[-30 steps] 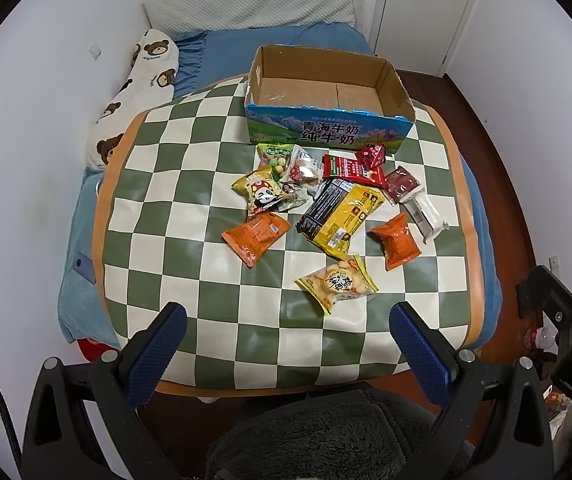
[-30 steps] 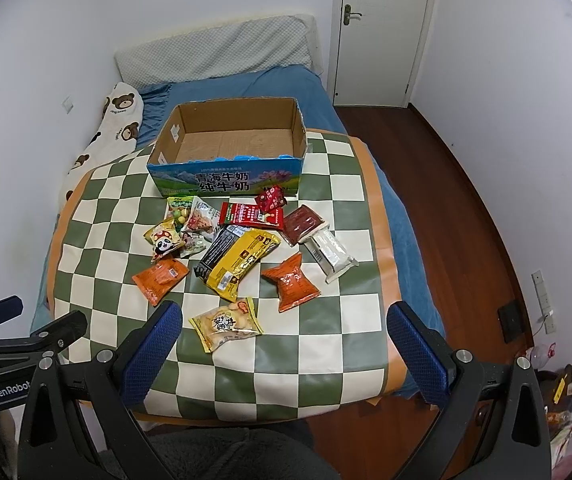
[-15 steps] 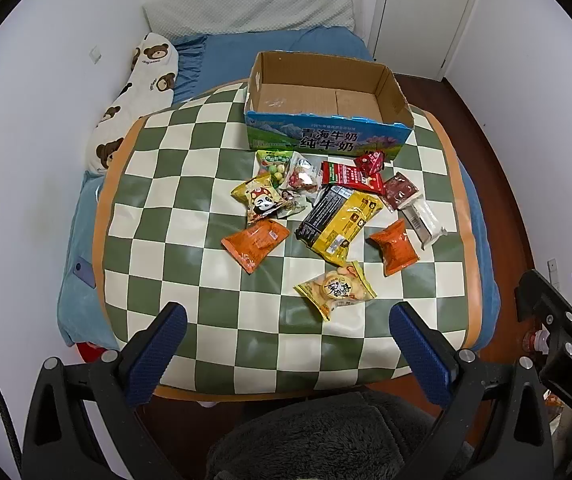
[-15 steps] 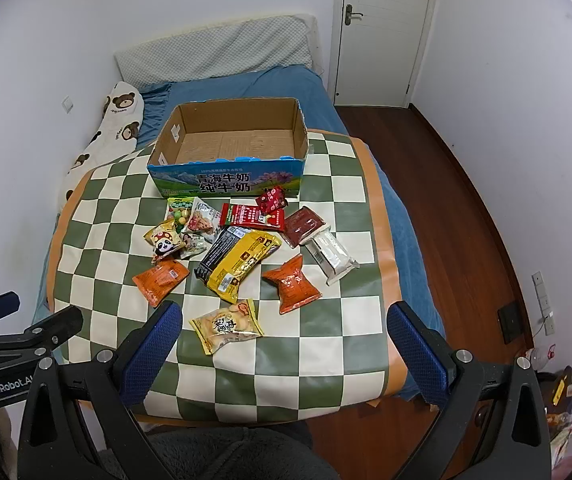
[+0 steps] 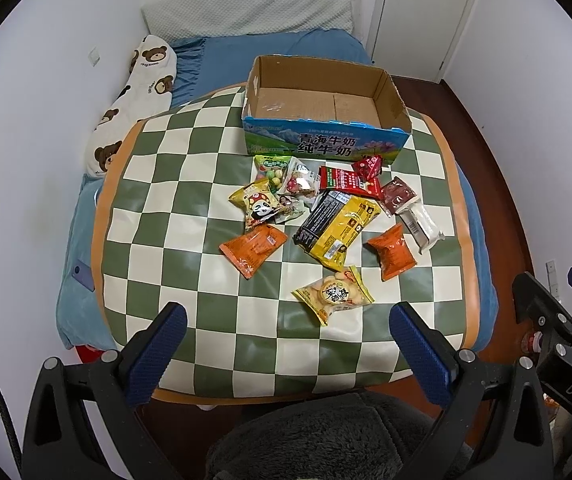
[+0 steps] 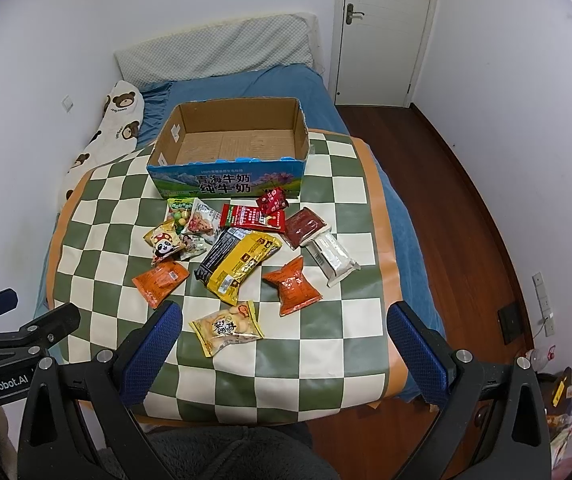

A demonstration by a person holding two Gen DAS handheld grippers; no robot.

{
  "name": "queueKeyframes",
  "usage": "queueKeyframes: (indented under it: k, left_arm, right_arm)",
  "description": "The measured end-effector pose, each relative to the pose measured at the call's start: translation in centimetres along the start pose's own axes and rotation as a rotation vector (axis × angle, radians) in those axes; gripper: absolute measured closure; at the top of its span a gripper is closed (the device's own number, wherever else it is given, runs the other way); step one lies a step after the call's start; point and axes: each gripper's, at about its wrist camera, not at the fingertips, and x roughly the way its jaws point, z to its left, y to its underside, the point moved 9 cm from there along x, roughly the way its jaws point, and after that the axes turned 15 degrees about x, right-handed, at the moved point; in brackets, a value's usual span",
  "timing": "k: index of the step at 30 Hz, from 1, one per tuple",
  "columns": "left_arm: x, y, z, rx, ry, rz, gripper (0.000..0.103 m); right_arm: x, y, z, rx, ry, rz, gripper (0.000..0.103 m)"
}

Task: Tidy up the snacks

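- One open cardboard box [image 5: 326,120], nothing inside.
- Two orange packets [image 5: 253,249] [image 5: 392,252].
- Two red packets [image 5: 348,181] [image 5: 369,166].
- Three yellow packets [image 5: 342,227] [image 5: 333,295] [image 5: 257,207].
- One white wrapped bar [image 5: 421,224].
- One dark red pouch [image 5: 397,195].

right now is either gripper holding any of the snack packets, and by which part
Nothing is held. The left gripper and right gripper are both open above the near edge of the green-and-white checkered mat.
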Motion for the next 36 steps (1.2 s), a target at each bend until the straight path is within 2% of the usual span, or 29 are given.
queueKeyframes:
  k: [31,36]
  left_arm:
    - [0.1,-0.5,-0.1,0.000,-0.003,-0.013,0.000]
    - [2.4,-2.8,0.0,0.035,-0.036,-0.060,0.000]
  right_arm:
    - [1.4,-0.4,0.6,0.010,-0.003,0.012,0.000]
    - [4.9,-0.5,-0.7,0.033,0.017,0.039,0.000]
